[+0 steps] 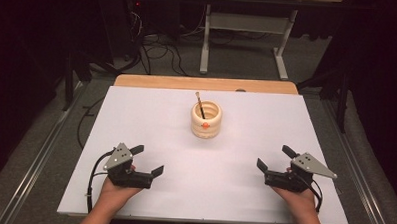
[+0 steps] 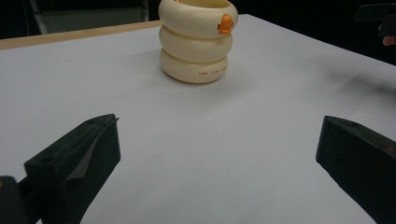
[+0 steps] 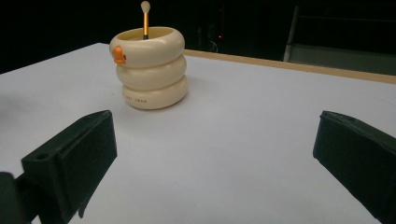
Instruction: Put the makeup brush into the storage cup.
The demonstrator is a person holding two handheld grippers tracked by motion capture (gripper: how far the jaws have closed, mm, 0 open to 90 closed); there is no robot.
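A cream ringed holder with a small orange mark stands upright at the middle of the white board. A thin stick with a pale tip leans inside it. From the left gripper view the holder stands far ahead; from the right gripper view the holder and its stick sit ahead on the left. My left gripper rests near the front left of the board, open and holding nothing. My right gripper rests near the front right, open as well, nothing between its jaws.
The white board lies on a wooden table whose far edge shows behind it. Cables and a grey desk frame stand on the floor beyond. Dark surroundings on both sides.
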